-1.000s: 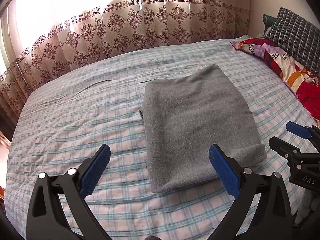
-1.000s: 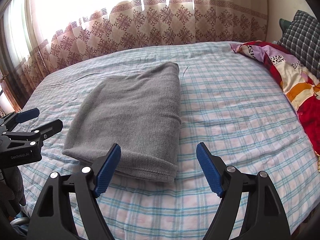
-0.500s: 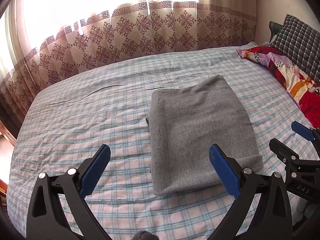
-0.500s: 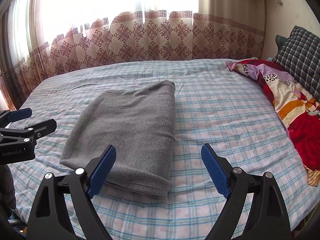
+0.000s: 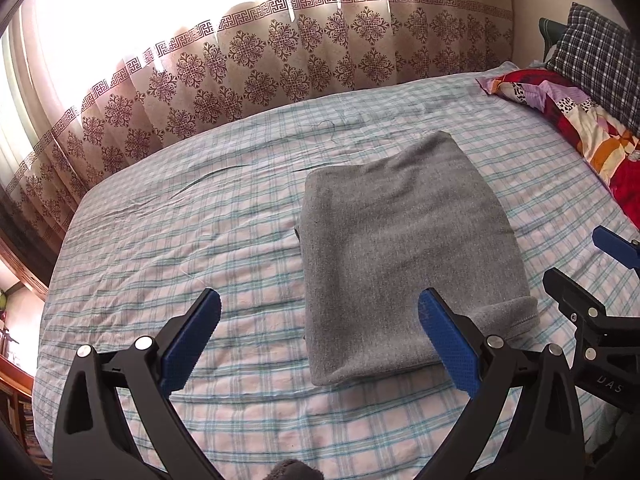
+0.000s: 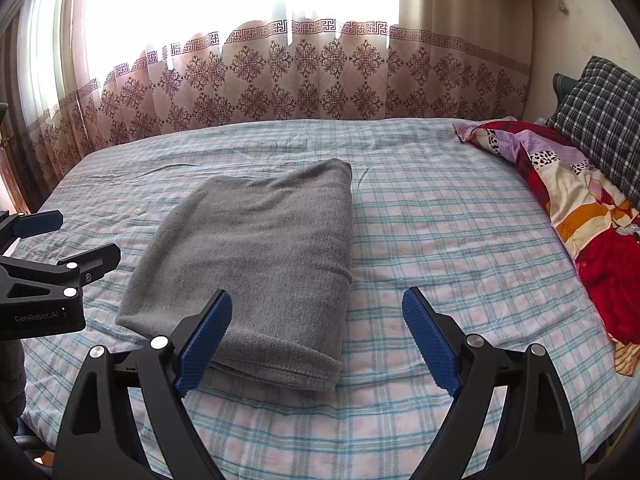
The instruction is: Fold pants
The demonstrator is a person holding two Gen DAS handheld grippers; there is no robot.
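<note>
Folded grey fleece pants (image 5: 404,256) | long axis lower-centre to upper-right | left gripper (image 5: 320,344), right gripper (image 6: 318,338) jaws wide, empty

Matt, fuzzy grey cloth pants (image 5: 404,256) are lying on a bed (image 5: 180,240) of smooth checked cotton, while the grippers' black plastic arms are showing ribbed blue rubbery pads (image 6: 204,336) and shiny metal rivets.

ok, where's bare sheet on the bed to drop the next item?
Widest bare patch: checked sheet between the folded grey pants and the curtain side. Second patch: between the pants and the colourful quilt, seen from the right wrist. Near edge below the pants is bare too. Crowded: quilt and plaid pillow at the head end.
</note>
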